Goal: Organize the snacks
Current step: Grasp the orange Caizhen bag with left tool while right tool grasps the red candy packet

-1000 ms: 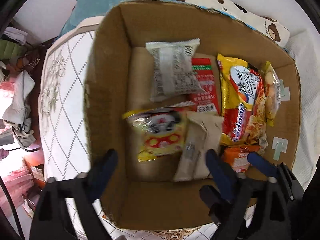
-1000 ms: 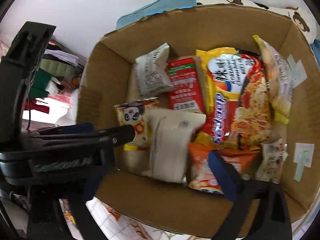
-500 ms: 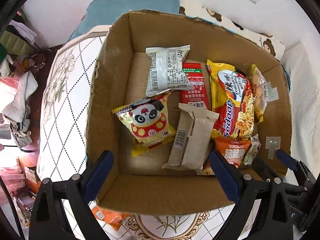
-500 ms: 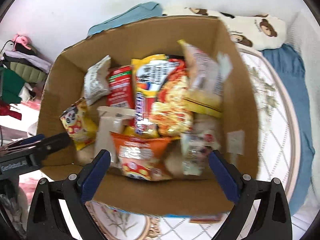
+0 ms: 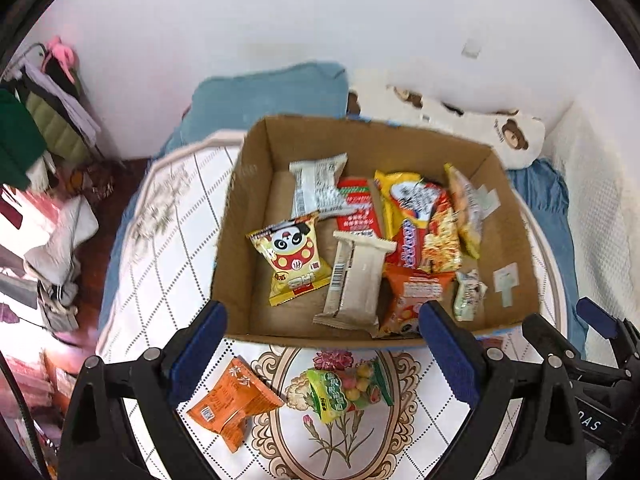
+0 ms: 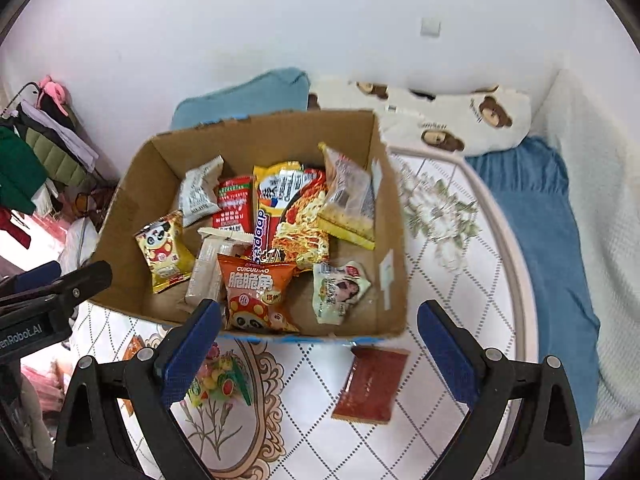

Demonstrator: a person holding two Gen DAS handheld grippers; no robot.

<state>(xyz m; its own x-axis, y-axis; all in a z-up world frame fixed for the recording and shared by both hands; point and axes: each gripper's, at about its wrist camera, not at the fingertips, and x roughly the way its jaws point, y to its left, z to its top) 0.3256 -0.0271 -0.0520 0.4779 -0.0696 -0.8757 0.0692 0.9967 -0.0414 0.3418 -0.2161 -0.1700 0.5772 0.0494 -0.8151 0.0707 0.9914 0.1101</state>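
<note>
A cardboard box [image 5: 256, 184] sits in the centre of the left wrist view, on a white quilted bed cover [image 5: 168, 240] printed with flowers. Inside the box lie several snack packets: a yellow panda packet [image 5: 294, 256] at the left, a beige wrapped bar [image 5: 354, 280] beside it, a silver-white packet [image 5: 316, 188] towards the top, a red packet [image 5: 358, 210], a large yellow and red noodle packet [image 5: 420, 220], and an orange packet [image 5: 412, 296] near the lower edge. Outside the box, in the lower part of that view, an orange snack packet [image 5: 232, 400] and a green candy bag [image 5: 344, 388] rest on the cover. The left gripper [image 5: 324, 344] hangs at the bottom of the frame, its blue-tipped fingers [image 5: 198, 340] spread wide apart and holding nothing. In the right wrist view, the right gripper [image 6: 320, 340] is likewise spread wide and empty, and a dark red packet [image 6: 370, 386] lies on the cover just below the box, between its fingers. A blue pillow [image 6: 248, 96] and a bear-print pillow [image 6: 452, 120] lie beyond the box, against the white wall.
</note>
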